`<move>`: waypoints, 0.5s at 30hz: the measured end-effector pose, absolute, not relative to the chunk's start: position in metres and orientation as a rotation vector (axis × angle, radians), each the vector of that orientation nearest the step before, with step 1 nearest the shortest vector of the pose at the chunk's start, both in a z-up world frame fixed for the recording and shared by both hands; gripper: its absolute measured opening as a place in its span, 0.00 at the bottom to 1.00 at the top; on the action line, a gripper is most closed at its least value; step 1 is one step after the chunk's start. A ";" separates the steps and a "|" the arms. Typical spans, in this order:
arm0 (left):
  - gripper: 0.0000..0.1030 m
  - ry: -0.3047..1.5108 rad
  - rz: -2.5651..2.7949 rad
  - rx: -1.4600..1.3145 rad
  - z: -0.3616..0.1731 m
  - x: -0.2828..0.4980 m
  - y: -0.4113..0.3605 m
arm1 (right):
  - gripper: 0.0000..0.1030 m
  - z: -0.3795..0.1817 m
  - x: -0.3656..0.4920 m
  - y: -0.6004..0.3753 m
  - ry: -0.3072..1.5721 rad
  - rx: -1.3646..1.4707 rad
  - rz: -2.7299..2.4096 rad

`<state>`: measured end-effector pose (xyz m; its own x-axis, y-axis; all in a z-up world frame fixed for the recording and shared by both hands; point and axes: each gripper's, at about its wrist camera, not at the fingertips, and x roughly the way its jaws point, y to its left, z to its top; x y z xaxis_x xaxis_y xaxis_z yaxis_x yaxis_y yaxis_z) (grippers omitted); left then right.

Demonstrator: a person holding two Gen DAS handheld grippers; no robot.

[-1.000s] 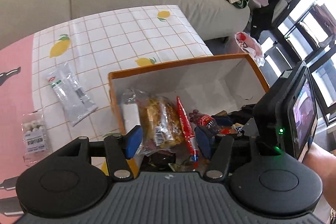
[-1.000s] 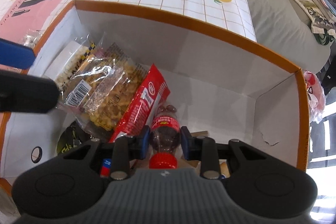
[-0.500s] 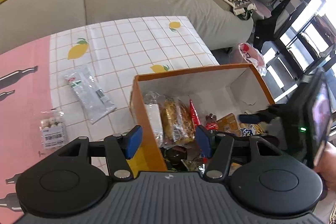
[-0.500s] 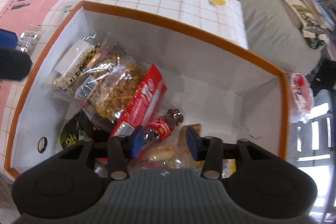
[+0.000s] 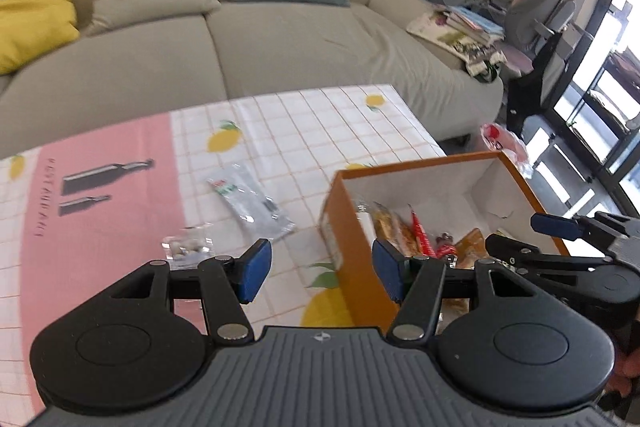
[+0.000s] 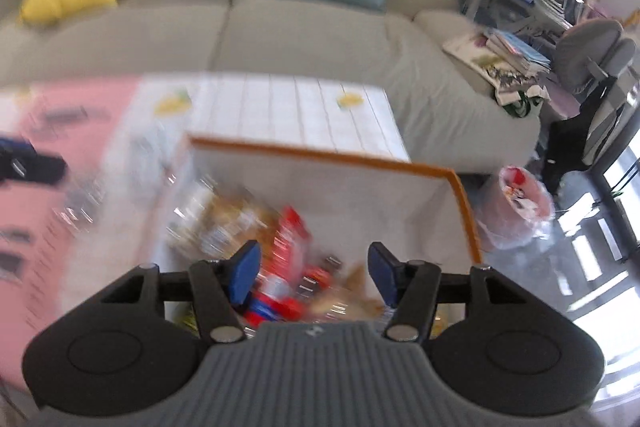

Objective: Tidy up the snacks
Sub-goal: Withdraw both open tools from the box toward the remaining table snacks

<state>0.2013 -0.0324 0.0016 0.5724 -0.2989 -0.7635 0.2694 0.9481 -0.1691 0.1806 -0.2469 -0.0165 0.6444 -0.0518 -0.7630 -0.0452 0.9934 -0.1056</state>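
The right wrist view was badly smeared, so the snacks inside the box (image 6: 400,163) could barely be told apart: only a red wrapper (image 6: 290,231) at lower centre and some yellowish bags (image 6: 236,223) were made out. The right gripper (image 6: 314,269) was seen above that pile with its blue pads opening and nothing pinched between them.

In the left wrist view things were sharper. The cardboard box (image 5: 352,243), orange outside and white inside, was cut off at lower right by the right gripper (image 5: 560,235). The left gripper (image 5: 320,271) was held wide and empty, with the box's near corner behind the gap. Two clear crinkly plastic packets were left lying on the glossy checked tablecloth (image 5: 320,131): a long flat one (image 5: 252,201) at centre and a small one (image 5: 188,247) partly hidden behind the left finger (image 5: 254,269). Its contents were too blurred to name.
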 end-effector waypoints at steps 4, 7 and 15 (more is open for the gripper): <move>0.66 0.865 -0.285 -0.039 0.007 0.188 -0.010 | 0.57 -0.001 0.161 -0.217 0.774 -0.021 0.051; 0.66 0.838 -0.276 -0.015 0.004 0.178 0.003 | 0.57 0.005 0.151 -0.189 0.712 0.022 0.090; 0.66 0.844 -0.219 -0.007 -0.020 0.157 0.040 | 0.57 -0.010 0.139 -0.122 0.673 0.037 0.161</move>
<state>0.1570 0.0399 -0.0198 0.6431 -0.1953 -0.7405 0.1897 0.9774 -0.0930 0.1391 -0.1222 -0.0097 0.7702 0.1606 -0.6173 -0.1364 0.9869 0.0865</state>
